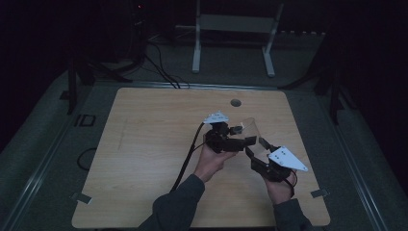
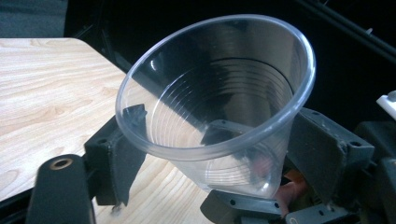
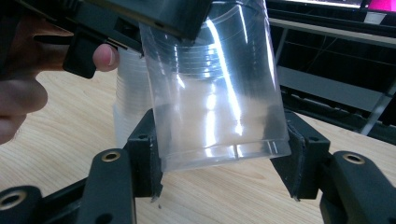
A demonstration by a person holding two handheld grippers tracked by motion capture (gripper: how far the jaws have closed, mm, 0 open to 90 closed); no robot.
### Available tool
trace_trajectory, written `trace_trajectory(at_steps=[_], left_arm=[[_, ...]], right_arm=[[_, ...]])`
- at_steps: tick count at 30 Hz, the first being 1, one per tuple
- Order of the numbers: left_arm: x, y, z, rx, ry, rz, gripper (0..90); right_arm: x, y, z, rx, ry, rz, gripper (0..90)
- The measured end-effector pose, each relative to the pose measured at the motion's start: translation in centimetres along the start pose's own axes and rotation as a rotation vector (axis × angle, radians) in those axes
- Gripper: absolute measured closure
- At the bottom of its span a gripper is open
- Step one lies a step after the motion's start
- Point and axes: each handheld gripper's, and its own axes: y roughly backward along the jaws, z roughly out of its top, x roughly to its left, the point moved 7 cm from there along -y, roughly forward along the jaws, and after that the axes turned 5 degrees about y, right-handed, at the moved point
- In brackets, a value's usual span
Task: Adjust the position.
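A dim room is seen beyond both hand-held grippers, with a white frame stand (image 1: 234, 36) and black cables (image 1: 161, 67) on the floor. Beneath them lies a light wooden surface (image 1: 144, 144) with a round grommet hole (image 1: 235, 102) farther off. No readable writing can be made out. A clear plastic cup (image 3: 215, 88) is pinched near its base by the right hand-held gripper (image 3: 224, 163). The cup's rim is straddled by the left hand-held gripper (image 1: 243, 134), whose jaws are spread; contact cannot be told.
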Motion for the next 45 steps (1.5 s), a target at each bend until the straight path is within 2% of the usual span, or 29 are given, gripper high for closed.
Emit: trace_trajectory(at_steps=[7, 13, 19, 31, 39, 40, 45], left_arm=[[-0.07, 0.21, 0.05, -0.011, 0.009, -0.025, 28.7], [-0.21, 0.26, -0.06, -0.01, -0.009, -0.021, 32.8], [-0.33, 0.33, -0.05, -0.013, -0.035, -0.009, 33.8], [-0.41, 0.44, -0.12, -0.006, -0.056, -0.009, 33.9], [-0.43, 0.47, -0.22, 0.001, -0.081, 0.01, 33.8], [-0.42, 0.47, -0.27, 0.005, -0.096, 0.024, 33.8], [-0.36, 0.41, -0.45, 0.019, -0.116, 0.039, 33.8]], right_arm=[[-0.01, -0.09, -0.13, 0.012, 0.005, 0.015, 41.3], [0.06, -0.23, -0.26, 0.027, 0.01, 0.032, 40.0], [0.09, -0.28, -0.27, 0.038, 0.013, 0.054, 39.2], [0.26, -0.45, -0.25, 0.065, 0.034, 0.092, 34.7], [0.42, -0.6, -0.3, 0.088, 0.044, 0.12, 30.2], [0.42, -0.59, -0.27, 0.088, 0.038, 0.126, 30.1], [0.32, -0.53, -0.15, 0.1, 0.034, 0.148, 29.7]])
